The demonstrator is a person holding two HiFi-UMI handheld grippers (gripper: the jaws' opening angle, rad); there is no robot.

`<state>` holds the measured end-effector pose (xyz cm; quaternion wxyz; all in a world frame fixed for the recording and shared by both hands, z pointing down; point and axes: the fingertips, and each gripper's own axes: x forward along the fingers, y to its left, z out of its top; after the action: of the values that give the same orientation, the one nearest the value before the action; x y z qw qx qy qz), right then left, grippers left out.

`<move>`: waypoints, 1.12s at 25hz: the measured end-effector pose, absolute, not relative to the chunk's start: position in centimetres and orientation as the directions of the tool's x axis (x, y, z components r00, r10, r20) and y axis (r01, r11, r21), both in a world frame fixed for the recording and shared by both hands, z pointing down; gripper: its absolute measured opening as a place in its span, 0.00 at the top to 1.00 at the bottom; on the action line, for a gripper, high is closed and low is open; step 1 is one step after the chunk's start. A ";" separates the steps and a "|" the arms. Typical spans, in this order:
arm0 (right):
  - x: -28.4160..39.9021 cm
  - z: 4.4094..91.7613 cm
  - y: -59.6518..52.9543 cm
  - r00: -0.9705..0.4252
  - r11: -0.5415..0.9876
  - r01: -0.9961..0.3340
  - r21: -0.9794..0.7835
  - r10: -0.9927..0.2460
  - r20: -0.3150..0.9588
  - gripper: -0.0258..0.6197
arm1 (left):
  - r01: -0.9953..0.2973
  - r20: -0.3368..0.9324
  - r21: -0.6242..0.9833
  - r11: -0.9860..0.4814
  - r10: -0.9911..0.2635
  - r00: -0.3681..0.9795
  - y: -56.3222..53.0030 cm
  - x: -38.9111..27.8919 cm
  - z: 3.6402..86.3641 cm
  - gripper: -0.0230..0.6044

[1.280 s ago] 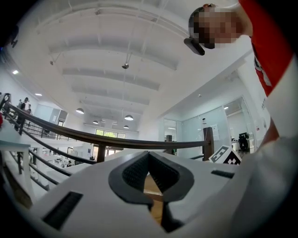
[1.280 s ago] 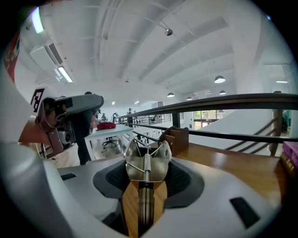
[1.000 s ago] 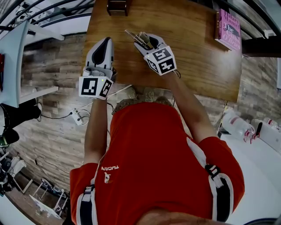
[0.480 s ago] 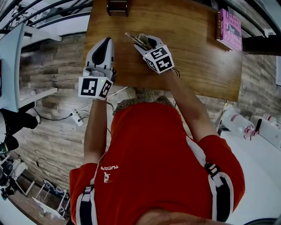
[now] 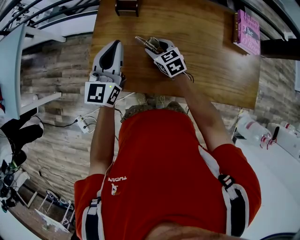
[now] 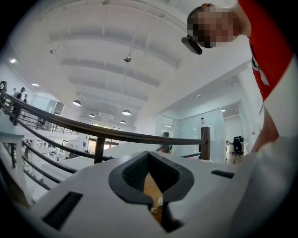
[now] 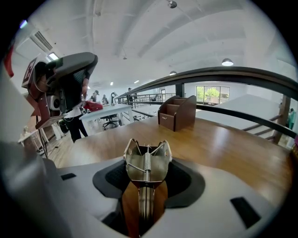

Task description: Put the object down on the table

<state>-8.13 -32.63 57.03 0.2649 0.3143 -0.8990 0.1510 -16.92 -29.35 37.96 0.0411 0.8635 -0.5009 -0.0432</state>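
My right gripper (image 5: pixel 153 45) is shut on a shiny metal tool (image 5: pixel 144 41) over the near part of the wooden table (image 5: pixel 211 51). In the right gripper view the tool (image 7: pixel 146 162) stands between the dark pads (image 7: pixel 110 179), its wire frame and knurled middle bar pointing across the table (image 7: pixel 223 144). Whether it touches the tabletop I cannot tell. My left gripper (image 5: pixel 112 47) hangs at the table's near left edge. In the left gripper view its jaws (image 6: pixel 150 173) are together and tilted upward, with nothing in them.
A brown wooden desk holder (image 5: pixel 126 7) stands at the far edge of the table, and shows ahead in the right gripper view (image 7: pixel 177 113). A pink book (image 5: pixel 247 29) lies at the table's right edge. A dark railing (image 7: pixel 233 74) runs behind the table.
The right gripper with the tool has shifted very slightly over the table. The left gripper has stayed where it was.
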 end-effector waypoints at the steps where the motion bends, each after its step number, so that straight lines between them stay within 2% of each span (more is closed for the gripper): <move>1: -8.1 57.2 -32.7 -0.660 0.756 -0.646 -0.106 -0.484 0.575 0.63 | -0.861 -0.033 0.115 -0.495 -0.869 0.495 -29.4 -17.0 38.0 0.95; 14: -6.9 56.8 -33.6 -0.638 0.728 -0.677 -0.108 -0.508 0.579 0.55 | -0.855 -0.025 0.120 -0.505 -0.862 0.506 -29.3 -16.7 38.4 0.95; 28: -4.5 55.9 -34.8 -0.602 0.689 -0.720 -0.081 -0.563 0.566 0.53 | -0.850 -0.026 0.118 -0.514 -0.857 0.515 -29.1 -16.4 38.4 0.95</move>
<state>-4.51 -34.78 55.90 0.2581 0.3635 -0.8820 0.1524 -16.43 -29.12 38.38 0.0448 0.8692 -0.4908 -0.0404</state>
